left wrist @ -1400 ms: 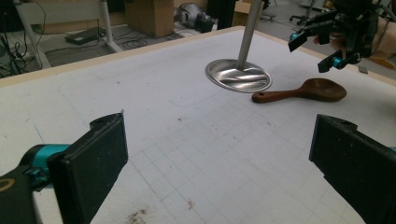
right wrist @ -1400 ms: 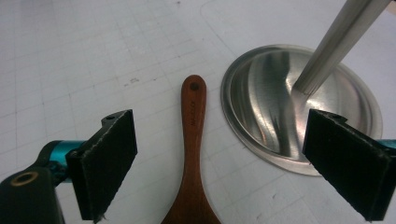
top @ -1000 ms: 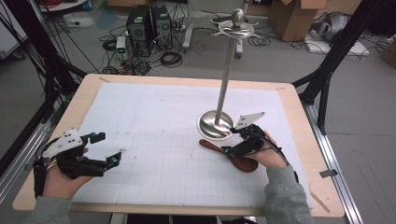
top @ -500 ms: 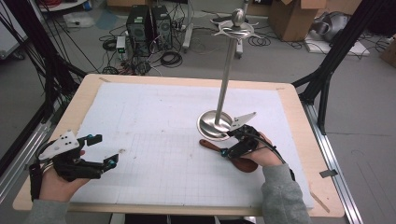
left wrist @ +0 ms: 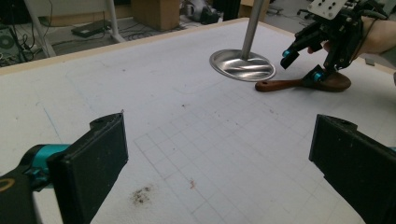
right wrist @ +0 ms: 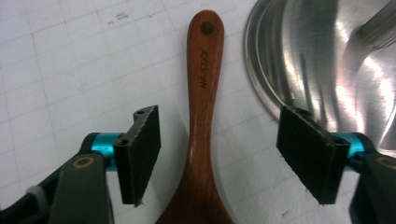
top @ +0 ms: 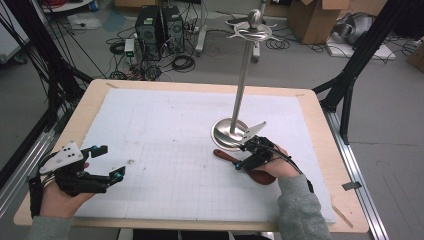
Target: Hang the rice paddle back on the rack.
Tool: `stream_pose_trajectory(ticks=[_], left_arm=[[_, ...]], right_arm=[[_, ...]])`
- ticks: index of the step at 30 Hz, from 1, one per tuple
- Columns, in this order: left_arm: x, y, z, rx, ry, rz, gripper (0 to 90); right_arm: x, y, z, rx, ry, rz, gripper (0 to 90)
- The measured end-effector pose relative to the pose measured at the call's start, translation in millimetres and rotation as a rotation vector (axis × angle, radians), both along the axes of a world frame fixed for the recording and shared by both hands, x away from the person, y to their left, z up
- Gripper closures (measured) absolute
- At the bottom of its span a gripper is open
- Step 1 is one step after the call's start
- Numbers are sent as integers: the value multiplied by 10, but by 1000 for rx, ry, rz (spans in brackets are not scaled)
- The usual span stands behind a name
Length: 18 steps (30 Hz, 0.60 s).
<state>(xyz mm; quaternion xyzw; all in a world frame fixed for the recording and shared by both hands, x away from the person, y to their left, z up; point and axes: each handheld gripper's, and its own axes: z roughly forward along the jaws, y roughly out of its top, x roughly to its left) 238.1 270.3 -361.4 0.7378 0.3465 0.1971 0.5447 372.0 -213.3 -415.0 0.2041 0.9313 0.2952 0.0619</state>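
Wooden spoon lies flat on the white-topped bench, just beside the round steel base of a tall metal stand; the right hand-held gripper straddles its handle with jaws part open and just closing in, pads clear of the wood on both sides; the left hand-held gripper rests well apart near the bench's front-left corner, jaws spread wide with nothing between them.

Dark brown wooden spoon: bowl cut off at bottom edge of right gripper view; in high view, lower right, bowl mostly hidden under the right gripper. Round steel stand base cropped at upper right edge.
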Motion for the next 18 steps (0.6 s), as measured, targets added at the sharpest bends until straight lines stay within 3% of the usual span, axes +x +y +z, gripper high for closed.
stream_pose_trajectory(ticks=[16,18], left_arm=[[-2,1,-3,4,-4,1,49],[-9,-4,5,1,-9,-3,49]], right_arm=[[7,-2,-27,-30,34,7,501],[4,-4,-26,-43,23,6,522]])
